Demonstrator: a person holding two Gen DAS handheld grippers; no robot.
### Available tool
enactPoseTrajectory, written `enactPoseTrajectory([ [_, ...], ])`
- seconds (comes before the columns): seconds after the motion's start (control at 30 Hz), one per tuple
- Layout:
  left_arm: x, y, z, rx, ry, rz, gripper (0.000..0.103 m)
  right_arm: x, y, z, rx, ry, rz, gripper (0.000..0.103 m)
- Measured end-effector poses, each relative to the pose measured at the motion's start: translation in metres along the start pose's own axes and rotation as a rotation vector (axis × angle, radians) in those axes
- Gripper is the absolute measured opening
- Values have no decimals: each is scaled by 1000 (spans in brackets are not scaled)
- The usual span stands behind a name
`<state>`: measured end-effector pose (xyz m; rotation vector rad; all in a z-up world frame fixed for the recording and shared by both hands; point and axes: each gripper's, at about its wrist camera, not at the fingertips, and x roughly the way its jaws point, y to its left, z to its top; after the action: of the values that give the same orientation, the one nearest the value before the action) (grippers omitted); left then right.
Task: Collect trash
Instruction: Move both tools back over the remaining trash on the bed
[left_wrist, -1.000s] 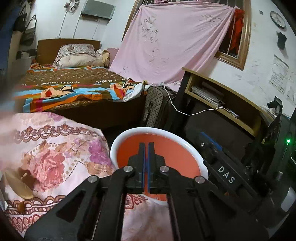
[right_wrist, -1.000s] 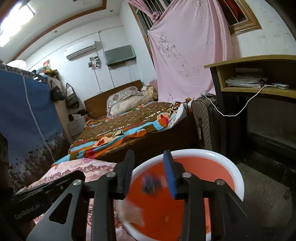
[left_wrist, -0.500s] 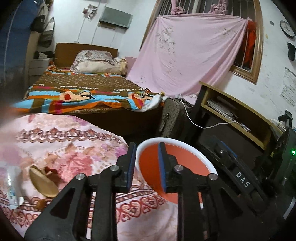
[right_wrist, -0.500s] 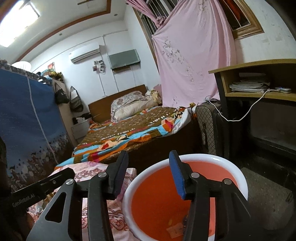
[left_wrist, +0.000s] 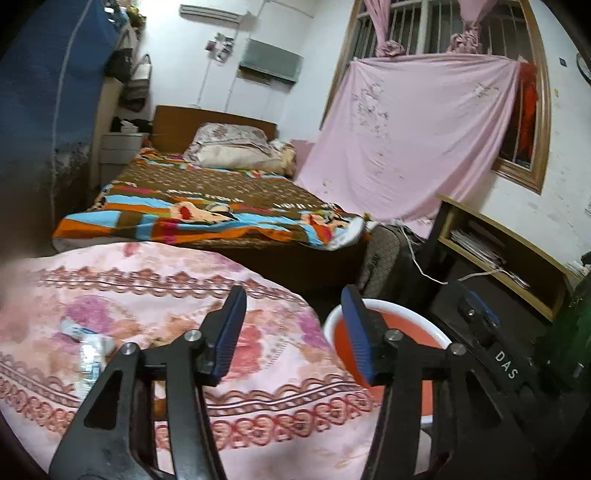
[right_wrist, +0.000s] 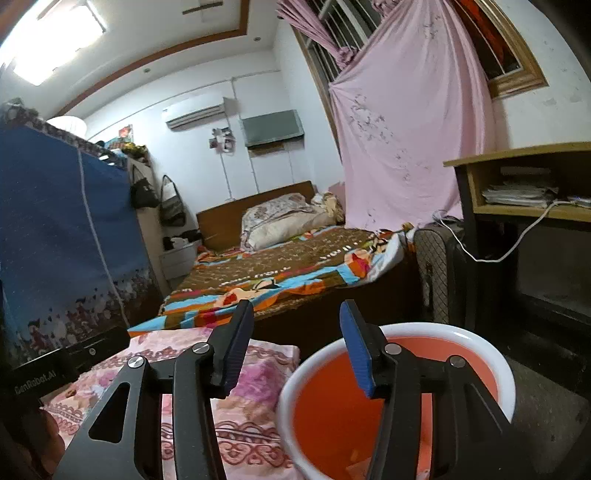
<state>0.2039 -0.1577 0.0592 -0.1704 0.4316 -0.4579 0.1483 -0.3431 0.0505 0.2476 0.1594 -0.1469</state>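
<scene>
An orange basin with a white rim (left_wrist: 388, 308) (right_wrist: 406, 328) stands on the floor beside a pink floral cloth (left_wrist: 147, 288) (right_wrist: 258, 373). A crumpled clear and blue wrapper (left_wrist: 92, 345) lies on the cloth at the left. My left gripper (left_wrist: 291, 317) hovers over the cloth's right edge; its jaws are opening with nothing between them. My right gripper (right_wrist: 295, 332) hangs above the basin's left rim, jaws opening and empty. Pale scraps (right_wrist: 354, 470) lie on the basin's bottom.
Behind the cloth is a bed with a striped blanket (left_wrist: 207, 214). A dark suitcase (right_wrist: 436, 273) and a wooden shelf with papers (right_wrist: 517, 199) stand right of it, with a white cable (right_wrist: 517, 243) hanging down. A blue wardrobe (right_wrist: 55, 229) fills the left.
My left gripper went from shut to open and swung left, from over the basin to over the cloth. The right jaws widened, and the blurred piece between them is gone.
</scene>
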Motion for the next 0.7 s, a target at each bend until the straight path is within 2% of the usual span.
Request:
enactPoseTrajectory([
  [0.1,-11,11,0,-7,-32,49,47,0,7,0,-14,-11,19,53],
  [0.17,-18,18,1,-11,-55,78,56,-1,12,0,-21,-22,35,63],
  [0.33,-36,34,0,-26,-125,151,77,-7,23,1,-38,-62,73,75],
  [0.4,-43,40,-2,-32,-149,175,90,-9,28,0,-46,-81,88,82],
  [0.5,-54,49,-5,-51,-205,206,91,-13,35,1,-55,-107,113,92],
  [0.57,-61,55,-7,-60,-225,221,92,-16,40,0,-62,-125,131,103],
  [0.7,-77,65,-11,-38,-267,272,92,-23,52,-2,-88,-174,174,103],
])
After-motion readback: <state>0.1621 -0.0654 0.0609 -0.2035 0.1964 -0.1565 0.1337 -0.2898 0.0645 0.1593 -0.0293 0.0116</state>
